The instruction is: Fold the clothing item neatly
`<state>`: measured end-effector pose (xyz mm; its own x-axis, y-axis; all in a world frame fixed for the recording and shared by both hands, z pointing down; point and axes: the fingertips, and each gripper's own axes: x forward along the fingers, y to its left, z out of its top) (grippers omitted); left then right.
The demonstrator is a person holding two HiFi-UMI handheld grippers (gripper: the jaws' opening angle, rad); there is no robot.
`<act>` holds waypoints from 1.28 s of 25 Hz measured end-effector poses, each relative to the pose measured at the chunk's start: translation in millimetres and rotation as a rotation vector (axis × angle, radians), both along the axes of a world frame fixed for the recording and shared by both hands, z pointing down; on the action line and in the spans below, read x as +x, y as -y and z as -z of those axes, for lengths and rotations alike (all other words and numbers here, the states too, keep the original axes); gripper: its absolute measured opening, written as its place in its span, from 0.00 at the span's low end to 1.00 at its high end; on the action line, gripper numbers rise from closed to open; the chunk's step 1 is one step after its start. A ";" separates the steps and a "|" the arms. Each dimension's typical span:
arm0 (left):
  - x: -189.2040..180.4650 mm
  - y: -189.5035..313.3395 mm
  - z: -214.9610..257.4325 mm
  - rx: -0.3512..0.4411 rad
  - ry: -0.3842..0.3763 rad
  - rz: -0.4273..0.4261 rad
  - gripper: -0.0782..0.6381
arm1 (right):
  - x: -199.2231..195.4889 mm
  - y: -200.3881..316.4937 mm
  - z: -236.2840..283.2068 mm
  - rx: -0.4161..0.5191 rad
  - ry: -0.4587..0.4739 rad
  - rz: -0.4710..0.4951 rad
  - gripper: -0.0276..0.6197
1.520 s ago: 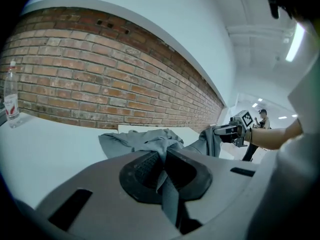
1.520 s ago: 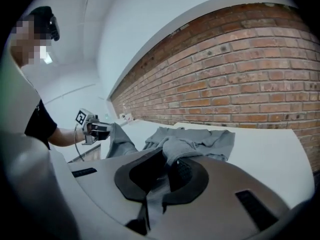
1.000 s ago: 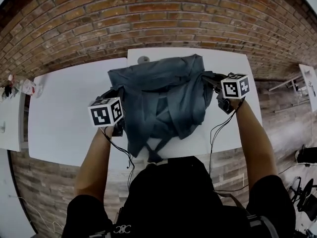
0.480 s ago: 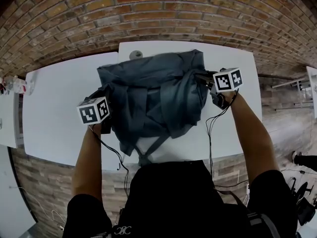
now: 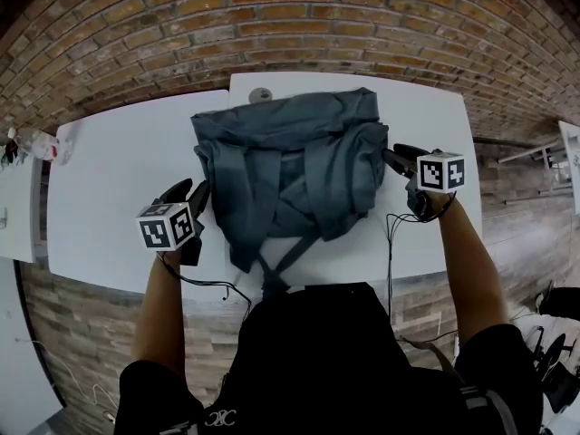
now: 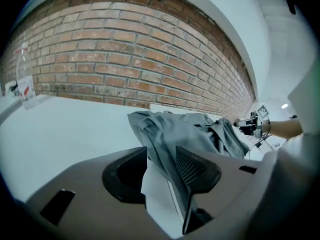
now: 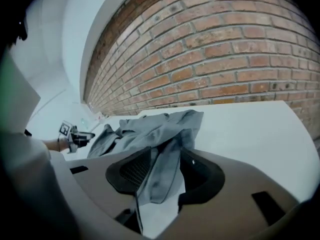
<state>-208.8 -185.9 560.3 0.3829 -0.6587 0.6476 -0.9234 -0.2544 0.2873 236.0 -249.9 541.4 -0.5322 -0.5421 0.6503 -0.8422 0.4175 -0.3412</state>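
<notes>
A grey clothing item (image 5: 290,166) lies folded over on the white table (image 5: 118,179), with a strap hanging off the near edge. My left gripper (image 5: 190,191) sits at its left edge. In the left gripper view the jaws (image 6: 159,156) have just been opening; a fold of the cloth (image 6: 190,129) lies loose between them, with white table showing in the gap. My right gripper (image 5: 397,157) is at the garment's right edge. Its jaws (image 7: 165,156) have just been opening too, and a flap of cloth (image 7: 150,126) hangs slack between them.
A brick wall (image 5: 299,25) runs behind the table. A plastic bottle (image 5: 36,143) stands at the far left, also seen as the bottle (image 6: 24,79) in the left gripper view. A small round object (image 5: 260,94) lies at the far edge. Another table (image 5: 569,152) stands on the right.
Both grippers have come down and toward me at the garment's sides. Their jaws have parted, and the cloth they held up now rests flatter on the table.
</notes>
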 end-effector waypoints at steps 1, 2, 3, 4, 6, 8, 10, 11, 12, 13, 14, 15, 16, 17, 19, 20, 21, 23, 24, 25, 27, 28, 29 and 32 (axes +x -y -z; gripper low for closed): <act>5.8 -15.5 -4.1 -0.022 -0.026 -0.020 0.33 | 0.3 -13.5 3.7 0.009 0.019 -0.028 0.29; 11.8 -31.4 -9.8 -0.044 -0.036 -0.045 0.33 | -1.1 -28.3 5.1 0.014 0.030 -0.046 0.29; 17.2 -47.4 -16.8 -0.065 -0.034 -0.071 0.33 | -3.8 -44.1 3.1 0.011 0.032 -0.056 0.29; 22.0 -62.8 -24.6 -0.087 -0.028 -0.094 0.33 | -8.2 -60.7 -2.1 -0.003 0.031 -0.056 0.29; 30.9 -89.2 -39.9 -0.133 -0.035 -0.121 0.33 | -22.4 -92.6 -17.0 -0.050 0.036 -0.031 0.29; 42.8 -108.1 -52.0 -0.186 -0.079 -0.143 0.34 | -40.3 -114.8 -30.3 -0.101 0.081 -0.004 0.29; 57.6 -120.5 -61.0 -0.236 -0.122 -0.181 0.35 | -52.0 -122.7 -40.3 -0.159 0.174 -0.036 0.29; 64.0 -124.2 -65.1 -0.258 -0.133 -0.196 0.35 | -55.3 -122.4 -43.6 -0.191 0.230 -0.073 0.29; 69.3 -126.7 -68.6 -0.280 -0.141 -0.204 0.35 | -58.9 -121.7 -45.6 -0.226 0.284 -0.108 0.29; 74.0 -128.3 -71.1 -0.300 -0.151 -0.207 0.34 | -64.0 -122.1 -46.7 -0.260 0.329 -0.128 0.29; 78.3 -129.1 -71.9 -0.316 -0.162 -0.207 0.27 | -70.3 -124.1 -47.3 -0.285 0.353 -0.129 0.29; 82.8 -129.4 -70.8 -0.322 -0.177 -0.208 0.16 | -76.4 -127.3 -48.1 -0.298 0.349 -0.115 0.29; 88.1 -129.1 -67.8 -0.320 -0.193 -0.215 0.12 | -80.9 -130.8 -48.7 -0.296 0.320 -0.094 0.28; 93.9 -128.4 -63.0 -0.310 -0.209 -0.229 0.12 | -83.5 -133.6 -48.5 -0.283 0.278 -0.075 0.20; 104.2 -126.4 -48.8 -0.273 -0.240 -0.263 0.12 | -87.2 -137.1 -43.0 -0.244 0.213 -0.046 0.09; 107.7 -125.4 -40.2 -0.250 -0.257 -0.277 0.12 | -90.0 -138.4 -37.7 -0.226 0.204 -0.030 0.09; 110.3 -124.1 -31.3 -0.228 -0.278 -0.287 0.12 | -93.3 -139.3 -31.1 -0.209 0.206 -0.013 0.08; 113.0 -120.4 -12.9 -0.187 -0.322 -0.302 0.12 | -99.6 -139.0 -14.6 -0.170 0.220 0.024 0.08; 113.9 -117.8 -2.6 -0.165 -0.348 -0.308 0.12 | -102.3 -137.4 -4.5 -0.143 0.230 0.038 0.08; 114.8 -114.4 8.7 -0.141 -0.376 -0.315 0.12 | -104.3 -134.3 6.9 -0.109 0.239 0.046 0.08; 115.6 -104.7 32.7 -0.083 -0.418 -0.320 0.12 | -105.4 -122.9 31.9 -0.012 0.252 0.033 0.08; 115.0 -98.0 43.7 -0.051 -0.424 -0.318 0.12 | -105.8 -115.8 44.3 0.040 0.257 0.021 0.08; 114.3 -90.1 53.6 -0.019 -0.421 -0.312 0.12 | -107.5 -109.1 56.3 0.085 0.267 0.017 0.08; 112.9 -62.2 79.8 0.067 -0.403 -0.286 0.12 | -119.4 -92.4 87.6 0.169 0.294 0.062 0.08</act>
